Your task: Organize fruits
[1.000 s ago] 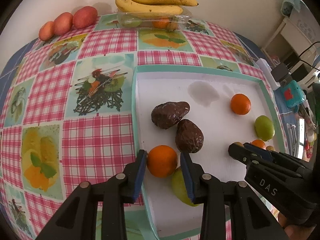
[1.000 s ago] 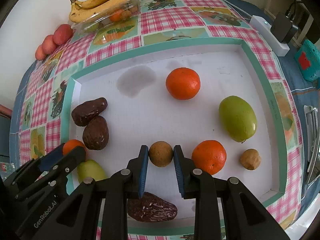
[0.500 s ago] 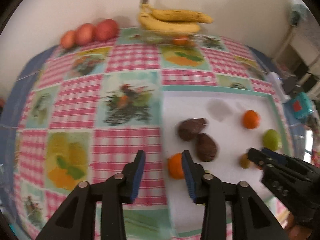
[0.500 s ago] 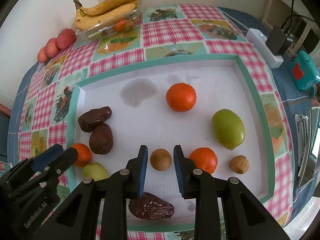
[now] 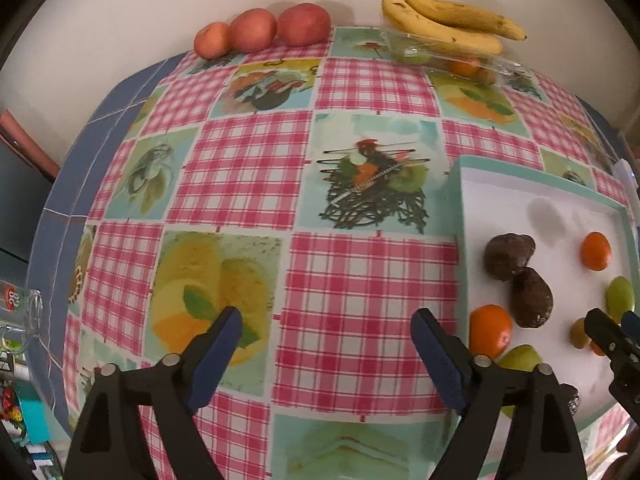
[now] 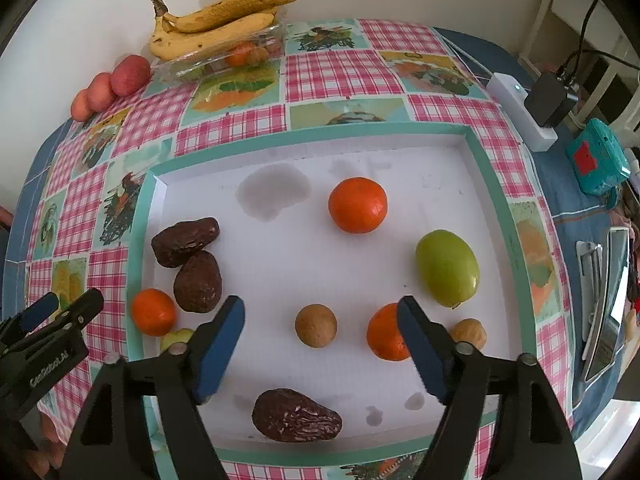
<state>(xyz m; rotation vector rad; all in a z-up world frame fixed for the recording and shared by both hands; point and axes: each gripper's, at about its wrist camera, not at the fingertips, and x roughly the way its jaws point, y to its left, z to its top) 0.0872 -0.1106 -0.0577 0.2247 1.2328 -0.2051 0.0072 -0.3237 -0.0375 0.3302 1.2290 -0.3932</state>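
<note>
- The right gripper (image 6: pixel 320 334) hangs over the white tray (image 6: pixel 476 152), its jaws opening, with a small brown round fruit (image 6: pixel 316 325) lying loose between them, untouched.
- An orange (image 6: pixel 386 332) sits at its 3 o'clock and a dark date (image 6: pixel 297 415) at 6 o'clock.
- The left gripper (image 5: pixel 326 334) hangs over the checked tablecloth (image 5: pixel 248 164), jaws opening on nothing.
- Another orange (image 5: pixel 490 331) lies at its 3 o'clock, inside the tray's edge.
- Bananas (image 5: pixel 444 20) lie at 1 o'clock by the wall.
</note>
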